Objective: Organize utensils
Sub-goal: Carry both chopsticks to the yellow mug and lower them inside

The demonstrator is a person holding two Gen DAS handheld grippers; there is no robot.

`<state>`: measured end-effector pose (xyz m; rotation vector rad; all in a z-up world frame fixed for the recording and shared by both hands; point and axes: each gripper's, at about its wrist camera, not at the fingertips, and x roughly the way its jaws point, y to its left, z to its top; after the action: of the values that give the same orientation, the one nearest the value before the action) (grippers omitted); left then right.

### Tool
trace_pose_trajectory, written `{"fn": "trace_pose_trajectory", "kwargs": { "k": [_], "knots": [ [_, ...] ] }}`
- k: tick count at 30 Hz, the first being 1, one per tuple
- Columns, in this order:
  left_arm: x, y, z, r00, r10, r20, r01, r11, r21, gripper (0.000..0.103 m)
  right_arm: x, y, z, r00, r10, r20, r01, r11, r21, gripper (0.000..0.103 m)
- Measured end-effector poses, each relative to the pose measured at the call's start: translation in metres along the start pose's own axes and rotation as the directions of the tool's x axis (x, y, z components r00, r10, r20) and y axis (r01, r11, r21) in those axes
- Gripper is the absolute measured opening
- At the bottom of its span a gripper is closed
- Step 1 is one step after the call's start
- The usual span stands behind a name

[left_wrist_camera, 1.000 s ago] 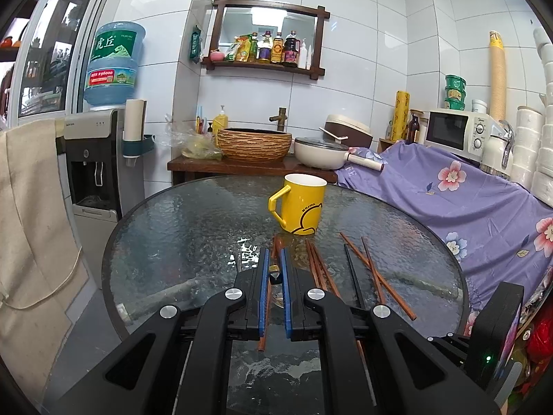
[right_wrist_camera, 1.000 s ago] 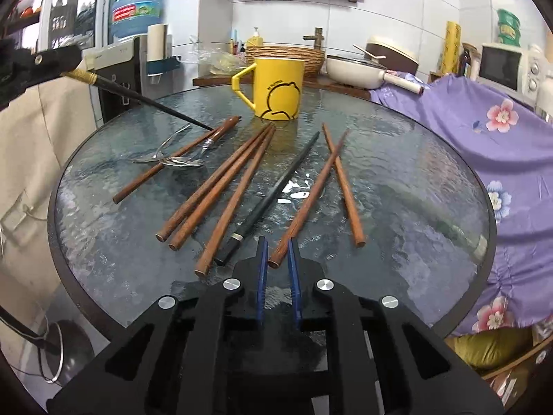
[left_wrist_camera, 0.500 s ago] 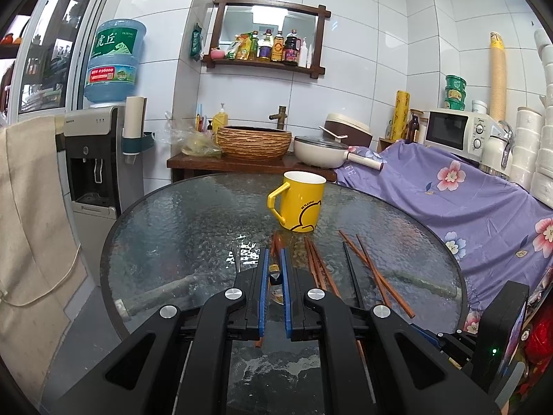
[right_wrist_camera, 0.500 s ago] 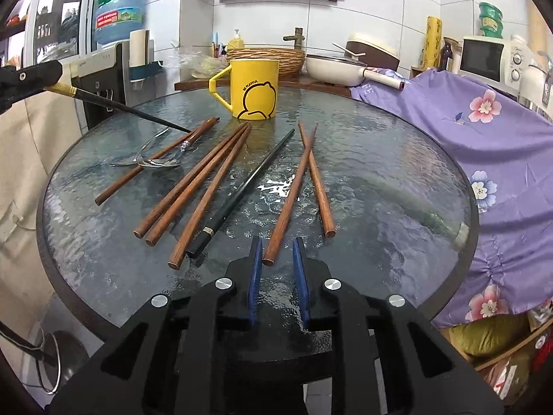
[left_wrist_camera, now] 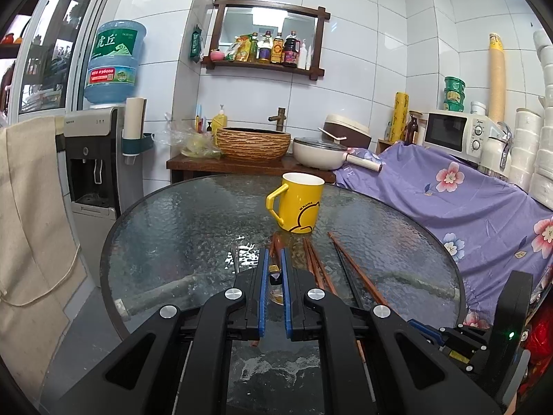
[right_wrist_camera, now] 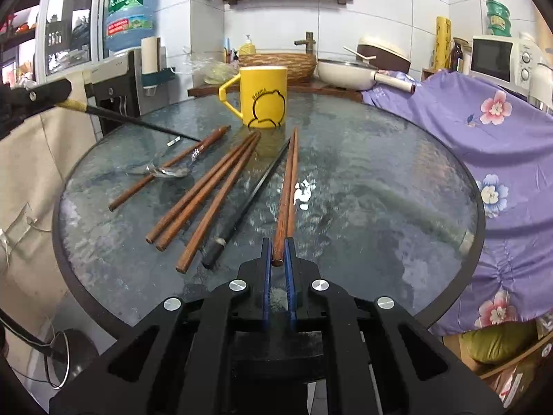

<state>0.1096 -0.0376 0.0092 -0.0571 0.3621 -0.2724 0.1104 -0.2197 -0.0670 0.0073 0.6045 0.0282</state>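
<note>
Right gripper pinching the near ends of 2 brown chopsticks, tips toward the mug. Left gripper clamped on a black chopstick, tip above the table. Could scissor apart on lifting, gripped so near the ends; might knock the mug.

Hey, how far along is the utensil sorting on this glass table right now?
Early stage. Nothing is in the yellow mug yet. In hand: the left tool holds a black chopstick above the table, and the right tool is shut on the end of a brown chopstick. Left: five other brown chopsticks, another black one and the metal spoon still lie on the glass.
</note>
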Motion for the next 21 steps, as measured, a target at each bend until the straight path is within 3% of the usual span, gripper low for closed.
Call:
{"fn": "trace_pose_trajectory", "kwargs": {
  "k": [9, 21],
  "knots": [
    [-0.006, -0.008, 0.018, 0.998, -0.024, 0.054, 0.022, 0.999, 0.040, 0.007, -0.029, -0.014, 0.043, 0.992, 0.026, 0.122, -0.023, 0.999, -0.026, 0.008],
    [0.007, -0.007, 0.066, 0.992, -0.081, 0.102, 0.074, 0.994, 0.075, 0.007, -0.047, -0.034, 0.134, 0.966, 0.115, 0.231, -0.096, 0.991, -0.091, 0.008]
  ]
}}
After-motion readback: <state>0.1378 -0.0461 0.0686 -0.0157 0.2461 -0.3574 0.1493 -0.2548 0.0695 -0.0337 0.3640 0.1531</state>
